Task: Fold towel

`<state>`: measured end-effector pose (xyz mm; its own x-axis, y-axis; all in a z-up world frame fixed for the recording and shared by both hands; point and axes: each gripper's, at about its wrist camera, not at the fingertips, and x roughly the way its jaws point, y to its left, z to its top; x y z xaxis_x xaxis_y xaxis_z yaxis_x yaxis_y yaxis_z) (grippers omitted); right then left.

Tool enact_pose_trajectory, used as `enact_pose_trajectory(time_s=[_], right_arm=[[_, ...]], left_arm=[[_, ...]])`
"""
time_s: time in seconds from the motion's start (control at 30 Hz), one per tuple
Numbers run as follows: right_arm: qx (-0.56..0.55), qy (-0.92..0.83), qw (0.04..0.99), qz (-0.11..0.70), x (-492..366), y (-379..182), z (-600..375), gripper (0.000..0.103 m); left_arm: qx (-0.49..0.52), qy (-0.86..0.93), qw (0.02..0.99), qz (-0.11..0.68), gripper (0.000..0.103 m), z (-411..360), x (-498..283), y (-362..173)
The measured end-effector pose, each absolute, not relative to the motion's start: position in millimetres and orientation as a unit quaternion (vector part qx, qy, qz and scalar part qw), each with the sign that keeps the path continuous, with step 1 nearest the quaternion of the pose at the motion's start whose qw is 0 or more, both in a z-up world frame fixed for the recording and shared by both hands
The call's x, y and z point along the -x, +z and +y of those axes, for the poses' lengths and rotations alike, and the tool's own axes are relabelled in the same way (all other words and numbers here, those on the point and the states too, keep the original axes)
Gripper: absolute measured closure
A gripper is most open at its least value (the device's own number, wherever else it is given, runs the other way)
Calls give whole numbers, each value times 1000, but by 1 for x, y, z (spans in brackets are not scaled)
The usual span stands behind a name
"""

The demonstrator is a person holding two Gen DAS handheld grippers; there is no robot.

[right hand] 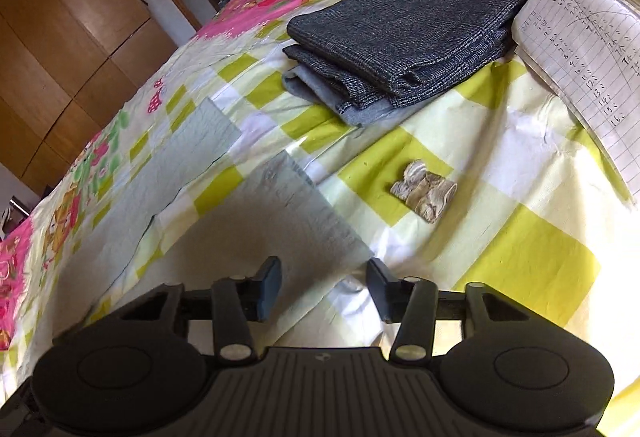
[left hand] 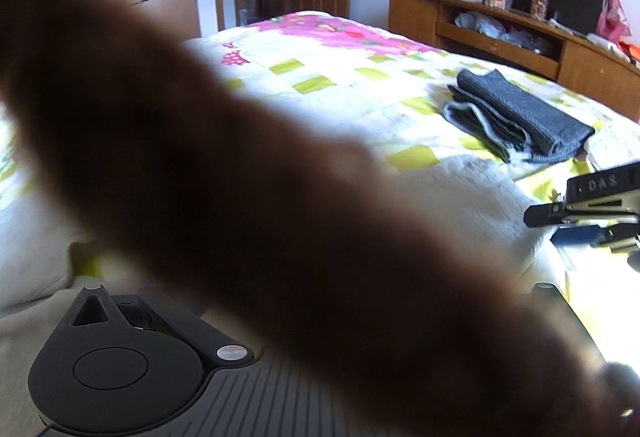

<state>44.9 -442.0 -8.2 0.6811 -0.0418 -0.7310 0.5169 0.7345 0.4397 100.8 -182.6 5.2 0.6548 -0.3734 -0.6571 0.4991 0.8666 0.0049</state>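
Something brown and blurred (left hand: 280, 197) lies right against my left camera and covers most of that frame from upper left to lower right. I cannot tell what it is, maybe soft cloth. It also hides the fingers of my left claw, so I cannot tell if this claw is open or closed.

At the right edge of the same frame I see my right claw (left hand: 576, 225) from the side, over a white towel (left hand: 472, 197) that lies rumpled on the bed (left hand: 320, 77). In the right camera the two blue pads (right hand: 269, 287) at the bottom centre stand apart, with only bedsheet between them. This claw is partly open and holds nothing.

A grey towel (right hand: 400, 37) sits in the upper centre of the right frame, already folded in a neat stack. A notebook (right hand: 592, 77) touches it at the upper right, and a small beige scrap (right hand: 424, 193) lies in the middle, apart from both.

I judge the white towel is what remains to fold. It looks thick, light and very soft, so it will sag and not keep its shape. I would take it at a corner or along a hem, pinching all layers, because a grip in the middle only lifts a bunch.
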Motion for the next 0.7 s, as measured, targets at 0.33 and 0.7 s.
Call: enact_pose_trajectory(time_s=[0.33,0.7], right_arm=[[-304,-181,868,349,-39,7,-487,82],[-76,-197,920,331,-32,60,-404,76]], left_arm=[[-101,-279,888,353,4,-198,-83,1],[-109,-185,916,339,3,-58,-67,23]])
